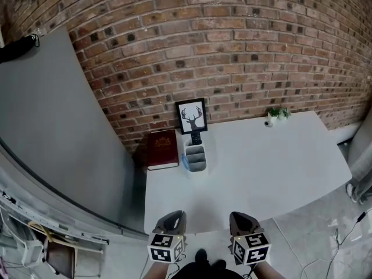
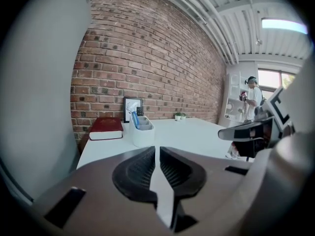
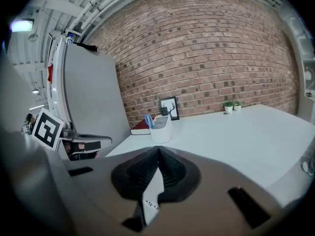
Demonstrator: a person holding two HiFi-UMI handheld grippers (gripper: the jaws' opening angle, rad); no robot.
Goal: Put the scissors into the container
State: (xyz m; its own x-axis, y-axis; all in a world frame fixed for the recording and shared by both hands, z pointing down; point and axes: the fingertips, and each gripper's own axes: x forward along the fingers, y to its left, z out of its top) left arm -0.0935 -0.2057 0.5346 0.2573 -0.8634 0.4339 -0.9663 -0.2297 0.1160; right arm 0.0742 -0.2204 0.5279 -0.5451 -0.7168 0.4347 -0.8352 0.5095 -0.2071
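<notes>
From the head view, my left gripper (image 1: 170, 221) and right gripper (image 1: 243, 221) hover at the table's (image 1: 273, 173) near edge, well apart from the white container (image 1: 196, 159) beside the red book (image 1: 162, 149).

In the left gripper view, my jaws are all but together with only a thin slit, gripping nothing.

In the right gripper view, my jaws meet, empty. The blue-handled scissors (image 3: 148, 120) stand inside the container.

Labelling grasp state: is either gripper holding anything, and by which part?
Nothing is held. The left gripper and right gripper each have their jaws together with nothing between them, both well short of the container.
</notes>
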